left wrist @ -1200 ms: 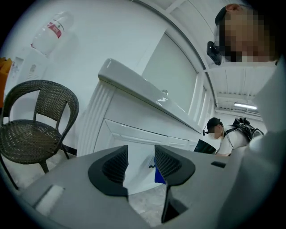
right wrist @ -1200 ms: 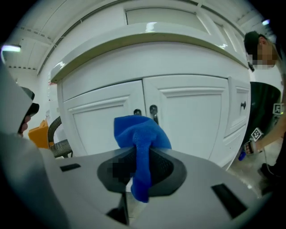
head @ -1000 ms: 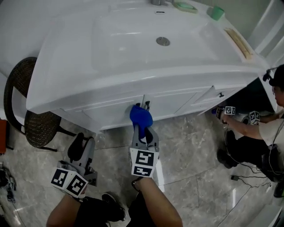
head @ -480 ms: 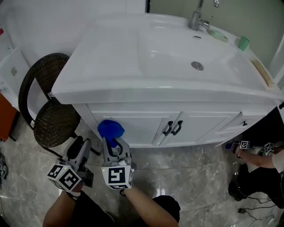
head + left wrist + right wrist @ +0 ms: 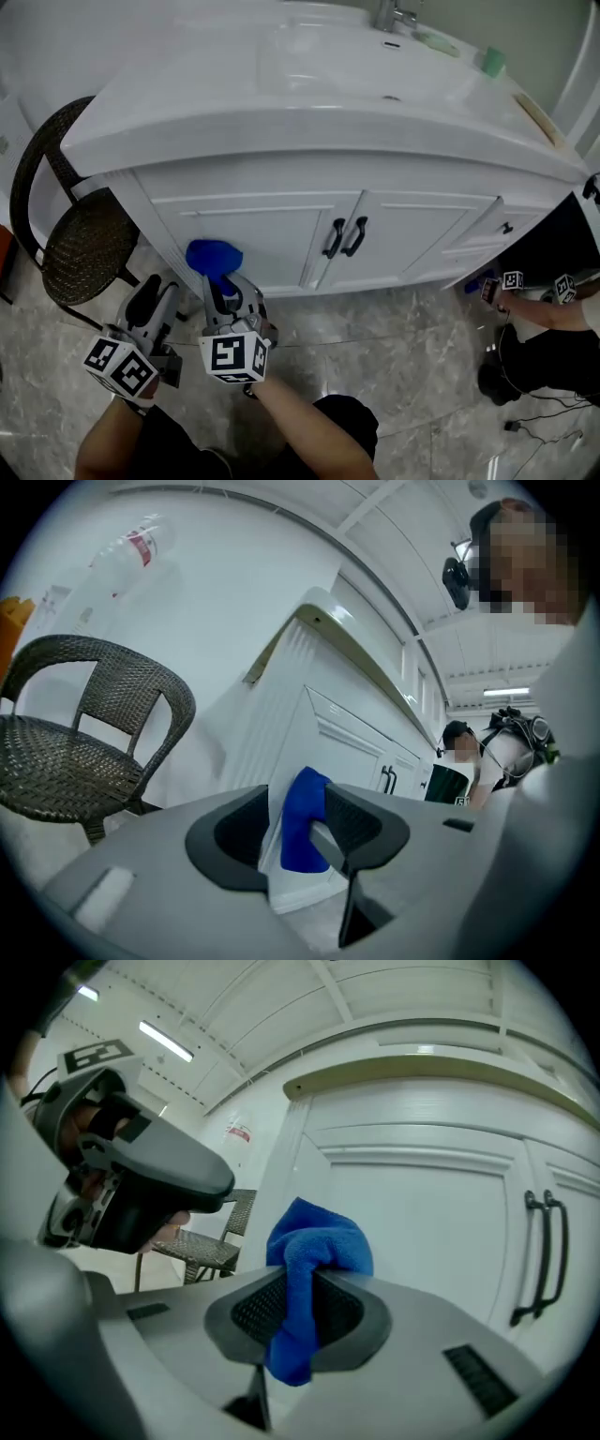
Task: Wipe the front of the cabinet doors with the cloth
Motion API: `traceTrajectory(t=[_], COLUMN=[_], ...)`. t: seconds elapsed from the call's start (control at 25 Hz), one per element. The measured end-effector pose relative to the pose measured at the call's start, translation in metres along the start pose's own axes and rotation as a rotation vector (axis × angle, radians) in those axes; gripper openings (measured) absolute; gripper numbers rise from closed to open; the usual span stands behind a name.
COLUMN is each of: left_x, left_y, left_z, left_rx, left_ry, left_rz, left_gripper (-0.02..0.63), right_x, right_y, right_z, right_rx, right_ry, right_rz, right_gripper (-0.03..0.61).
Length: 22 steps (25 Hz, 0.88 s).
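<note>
Red-printed label [image 5: 237, 1132] on white wall, print too small to read. Bunched blue terry cloth [image 5: 214, 256] gripped tight in right gripper [image 5: 219, 284] fingers, against lower left of left cabinet door [image 5: 267, 239]. Left gripper [image 5: 150, 302] fingers apart, empty, near wicker chair [image 5: 80, 246]. Second earlier, cloth sat by black handles [image 5: 343, 236]; now well left.

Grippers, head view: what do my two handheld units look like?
The left gripper and right gripper are matching grey plastic bodies with black ribbed pads. Each carries a white cube printed with black square markers. No cables or sleeves show.
</note>
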State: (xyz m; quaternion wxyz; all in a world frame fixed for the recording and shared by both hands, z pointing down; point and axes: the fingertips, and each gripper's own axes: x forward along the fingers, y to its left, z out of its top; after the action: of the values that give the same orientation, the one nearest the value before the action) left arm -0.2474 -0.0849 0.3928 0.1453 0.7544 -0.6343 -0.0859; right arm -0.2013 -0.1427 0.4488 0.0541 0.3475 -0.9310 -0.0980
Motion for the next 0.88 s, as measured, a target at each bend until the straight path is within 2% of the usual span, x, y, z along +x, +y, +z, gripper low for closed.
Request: traceTrajectory(t=[0.16, 0.24, 0.4, 0.6, 0.64, 0.72, 0.8, 0.88], left_x=[0.016, 0.022, 0.039, 0.051, 0.050, 0.043, 0.034, 0.026], left_y=[-0.035, -0.050, -0.068, -0.086, -0.089, -0.087, -0.074, -0.055], left_z=[0.002, 0.003, -0.009, -0.034, -0.037, -0.039, -0.032, -0.021], left_rx=[0.087, 0.106, 0.059, 0.022, 0.021, 0.037, 0.047, 0.046], left_ry=[-0.031, -0.044, -0.037, 0.007, 0.019, 0.037, 0.032, 0.010], left_rz=[-0.070, -0.109, -0.175, -0.235, -0.254, -0.270, -0.251, -0.213], left_gripper=[0.190, 0.190, 0.190, 0.190, 0.190, 0.190, 0.190, 0.190], right_x=[-0.029, -0.046, -0.077, -0.098, -0.096, -0.078, -0.053, -0.031], right_y=[-0.068, -0.100, -0.153, -0.175, -0.168, -0.133, -0.087, -0.046], right_z=[-0.020, -0.035, -0.063, -0.084, -0.086, -0.081, -0.065, -0.048], right_rx=[0.012, 0.011, 0.099, 0.158, 0.131, 0.027, -0.033, -0.049], right_ry=[0.068, 0.114, 0.174, 0.215, 0.226, 0.224, 0.180, 0.130], right_rz=[-0.149, -0.236, -0.380, -0.472, -0.458, -0.355, -0.234, -0.156], right_gripper=[0.049, 0.049, 0.049, 0.049, 0.049, 0.049, 0.049, 0.049])
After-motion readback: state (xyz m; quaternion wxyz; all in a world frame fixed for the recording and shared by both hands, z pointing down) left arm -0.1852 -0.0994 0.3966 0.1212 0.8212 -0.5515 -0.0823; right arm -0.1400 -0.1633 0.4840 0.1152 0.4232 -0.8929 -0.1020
